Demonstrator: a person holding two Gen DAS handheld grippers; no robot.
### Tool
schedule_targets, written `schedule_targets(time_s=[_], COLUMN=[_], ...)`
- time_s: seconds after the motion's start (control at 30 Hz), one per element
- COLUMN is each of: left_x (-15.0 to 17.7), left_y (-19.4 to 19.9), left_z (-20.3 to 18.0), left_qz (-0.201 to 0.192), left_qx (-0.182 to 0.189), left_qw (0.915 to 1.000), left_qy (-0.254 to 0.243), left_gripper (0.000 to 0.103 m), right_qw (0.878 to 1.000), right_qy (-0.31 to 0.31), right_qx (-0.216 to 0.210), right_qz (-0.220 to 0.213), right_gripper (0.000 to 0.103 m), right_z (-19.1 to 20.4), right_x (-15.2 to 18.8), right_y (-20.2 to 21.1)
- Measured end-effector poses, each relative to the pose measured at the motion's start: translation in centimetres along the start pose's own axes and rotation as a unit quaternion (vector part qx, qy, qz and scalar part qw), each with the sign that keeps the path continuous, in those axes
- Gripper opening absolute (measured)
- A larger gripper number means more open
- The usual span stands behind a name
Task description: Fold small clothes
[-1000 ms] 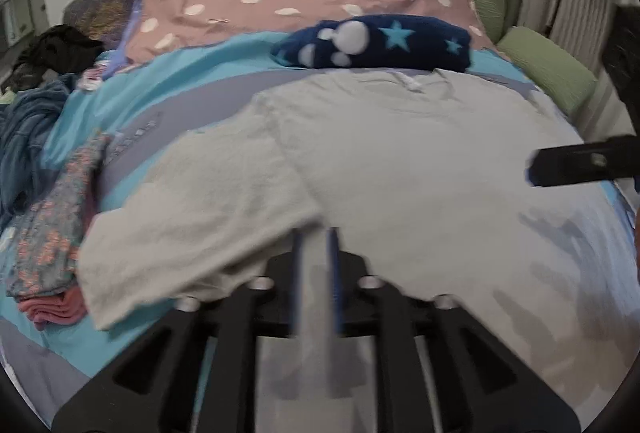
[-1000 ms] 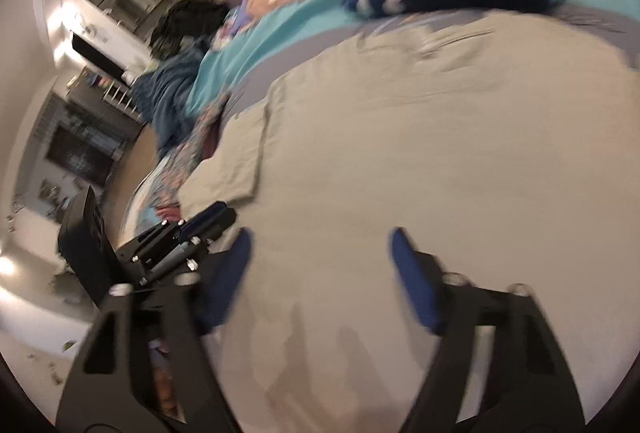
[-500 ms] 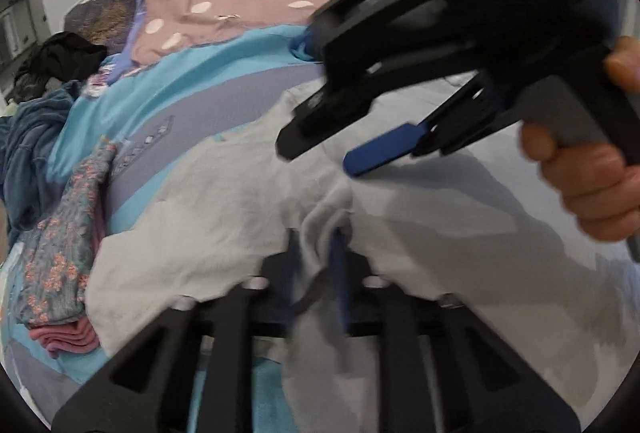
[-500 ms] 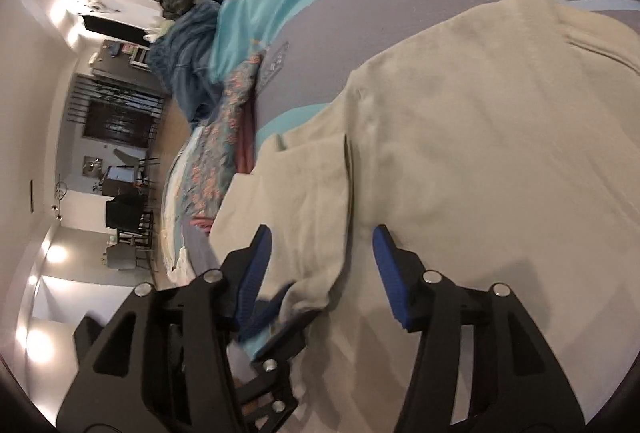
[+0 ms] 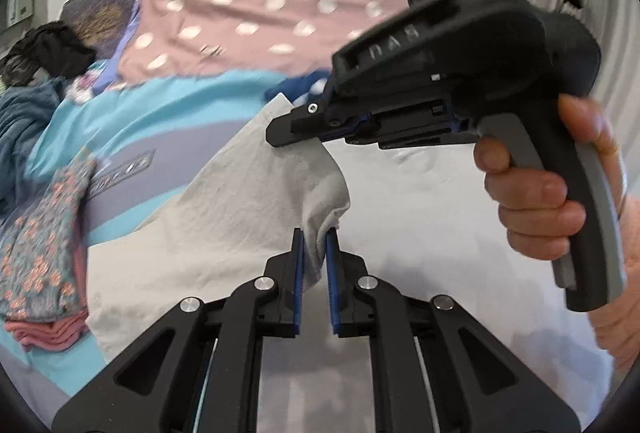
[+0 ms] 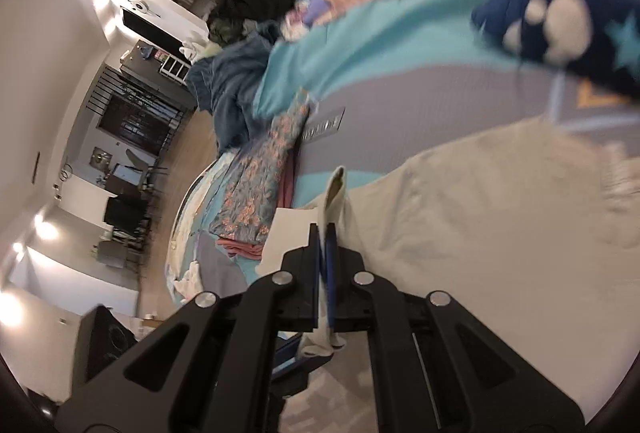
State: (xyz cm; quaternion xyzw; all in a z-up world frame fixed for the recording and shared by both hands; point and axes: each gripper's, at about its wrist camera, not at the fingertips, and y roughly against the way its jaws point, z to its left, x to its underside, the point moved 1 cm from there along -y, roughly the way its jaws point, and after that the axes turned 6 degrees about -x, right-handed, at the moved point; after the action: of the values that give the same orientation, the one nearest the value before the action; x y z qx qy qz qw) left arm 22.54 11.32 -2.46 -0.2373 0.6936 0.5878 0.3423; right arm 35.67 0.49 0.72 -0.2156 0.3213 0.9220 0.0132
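pale grey cotton is bunched right at the bottom centre of my left wrist view, pinched between the blue pads [image 5: 297,273] of my left gripper [image 5: 315,265]. jaws narrow, clamped on a gathered fold of the t-shirt [image 5: 224,217]. in the right wrist view it's the same story: right gripper [image 6: 323,253] nearly closed, a thin edge of that cloth standing up between the pads and a tail hanging below them.

a bit further out in the left view, my right gripper [image 5: 280,131] comes in from the upper right of the frame, my right hand [image 5: 536,201] squeezing the handle, its tip holding the sleeve edge above and just beyond the left one's grip. so both grips sit on the same left edge of the shirt, one lifted beyond the other, the cloth taut between them.

the rest of the shirt lies flat on the bed, spreading toward the right of both frames, long axis running away from me toward the pillows. that's what the next move turns on, i reckon: the body lies to the right of both grips, so the lifted edge wants carrying rightward across it. the two grips look about equally close to it.

further back, a folded floral pile [image 5: 36,253] at the left edge, the turquoise and grey bedspread [image 5: 152,121], a navy star-patterned plush [image 6: 560,29], then the pink spotted cover [image 5: 256,25] at the top.
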Motion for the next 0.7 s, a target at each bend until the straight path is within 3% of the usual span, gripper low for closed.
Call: schedule_targets(time_s=[0.17, 0.4, 0.57, 0.7], left_x=[-2.1, -3.3, -2.0, -0.9], left_y=[1.2, -0.8, -3.4, -5.2], left_z=[-4.7, -13.0, -18.3, -21.2], left_qz=[-0.026, -0.004, 0.037, 0.057], left_qx=[0.059, 0.122, 0.132, 0.114], left_qw=[0.9977, 0.9906, 0.9855, 0.9834], left_qy=[-0.018, -0.062, -0.100, -0.129], left_gripper=[0.010, 0.010, 0.010, 0.010], right_qw=[0.999, 0.992, 0.988, 0.985], right_qy=[0.012, 0.005, -0.040, -0.056], right_qx=[0.024, 0.079, 0.105, 0.114], right_qz=[-0.044, -0.101, -0.110, -0.119], right_gripper=[0.003, 0.003, 0.003, 0.003], right_z=[-1.1, -6.4, -12.2, -14.9], right_x=[0.7, 4.1, 7.2, 8.6], right_y=[7.2, 15.0, 17.8, 18.6])
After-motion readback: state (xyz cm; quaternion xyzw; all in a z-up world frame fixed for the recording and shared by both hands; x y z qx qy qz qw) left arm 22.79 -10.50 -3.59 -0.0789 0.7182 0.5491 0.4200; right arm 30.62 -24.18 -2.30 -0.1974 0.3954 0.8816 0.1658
